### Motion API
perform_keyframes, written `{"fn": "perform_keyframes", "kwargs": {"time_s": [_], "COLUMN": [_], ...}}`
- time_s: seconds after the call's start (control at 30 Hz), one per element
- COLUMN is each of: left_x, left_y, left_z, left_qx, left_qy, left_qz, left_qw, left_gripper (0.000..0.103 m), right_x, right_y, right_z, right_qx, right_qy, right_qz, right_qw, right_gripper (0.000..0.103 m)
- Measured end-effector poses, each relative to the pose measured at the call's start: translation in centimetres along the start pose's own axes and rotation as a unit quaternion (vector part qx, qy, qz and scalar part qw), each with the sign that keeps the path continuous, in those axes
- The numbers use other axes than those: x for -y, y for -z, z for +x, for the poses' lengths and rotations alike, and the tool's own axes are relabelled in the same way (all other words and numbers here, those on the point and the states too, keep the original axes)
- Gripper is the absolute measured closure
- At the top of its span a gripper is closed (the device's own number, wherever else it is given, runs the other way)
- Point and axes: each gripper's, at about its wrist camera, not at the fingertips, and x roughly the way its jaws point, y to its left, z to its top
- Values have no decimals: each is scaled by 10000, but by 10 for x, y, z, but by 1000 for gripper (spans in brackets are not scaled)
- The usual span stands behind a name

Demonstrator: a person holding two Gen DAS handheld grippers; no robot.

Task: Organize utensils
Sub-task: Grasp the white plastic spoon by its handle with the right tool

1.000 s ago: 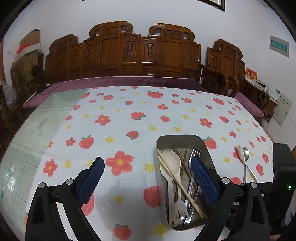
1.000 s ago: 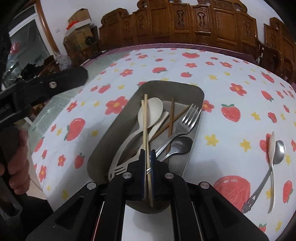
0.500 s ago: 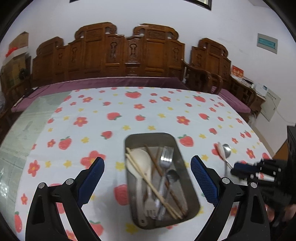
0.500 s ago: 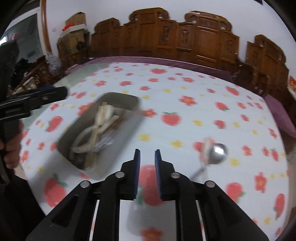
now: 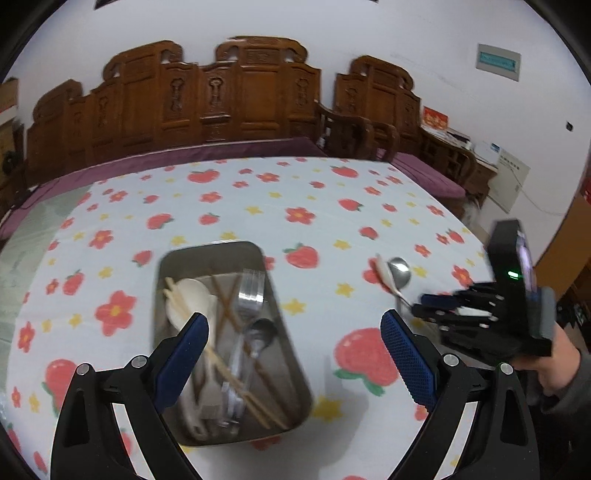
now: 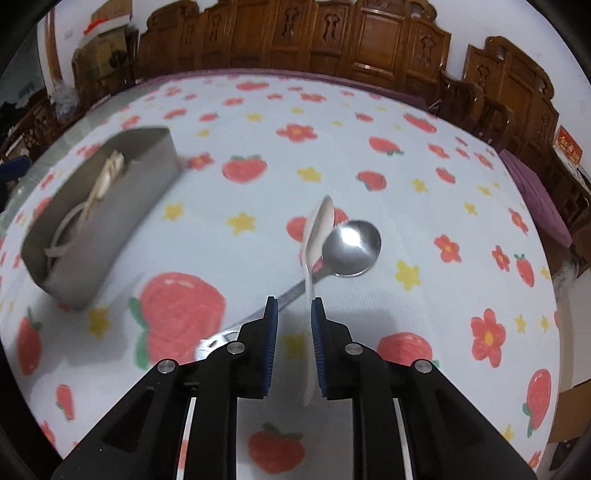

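A grey metal tray (image 5: pixel 258 253) (image 6: pixel 92 266) holds chopsticks, a white spoon, a fork and a steel spoon. A white plastic spoon (image 6: pixel 317 229) (image 5: pixel 382 271) and a steel spoon (image 6: pixel 351 245) (image 5: pixel 400 271) lie crossed on the strawberry tablecloth to the tray's right. My right gripper (image 6: pixel 293 314) (image 5: pixel 434 304) is open a little, low over the cloth, with the white spoon's handle between its pads against the right one. My left gripper (image 5: pixel 291 354) is wide open above the tray's near end and holds nothing.
Carved wooden benches (image 5: pixel 229 96) with purple cushions (image 5: pixel 424 173) line the far and right sides of the table. The table's right edge (image 6: pixel 554 280) is close to the loose spoons. Cardboard boxes (image 6: pixel 107 18) stand at the back left.
My right gripper let go of the chopsticks in the tray, swung right and came down around the white spoon's handle. My left gripper drew back and shifted right over the tray.
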Motion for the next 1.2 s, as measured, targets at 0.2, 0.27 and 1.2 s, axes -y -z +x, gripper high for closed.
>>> {"fn": "perform_keyframes", "kwargs": {"time_s": [0.2, 0.27, 1.2], "left_x": [25, 32, 88], "left_y": [8, 12, 16], "left_z": [14, 16, 35], "left_qx": [-132, -167, -209], "left_qy": [95, 165, 170], "left_qz": [270, 304, 928], "left_qw": [9995, 9993, 9953], "left_gripper": [12, 12, 12], "right_x": [2, 7, 44], "right_y": [-3, -5, 40], "right_z": [20, 21, -72], "right_qx": [-284, -287, 533], "right_qy": [121, 57, -180], "right_qz": [-228, -156, 220], "right_qw": [9993, 9995, 9982], "right_gripper": [83, 83, 99]}}
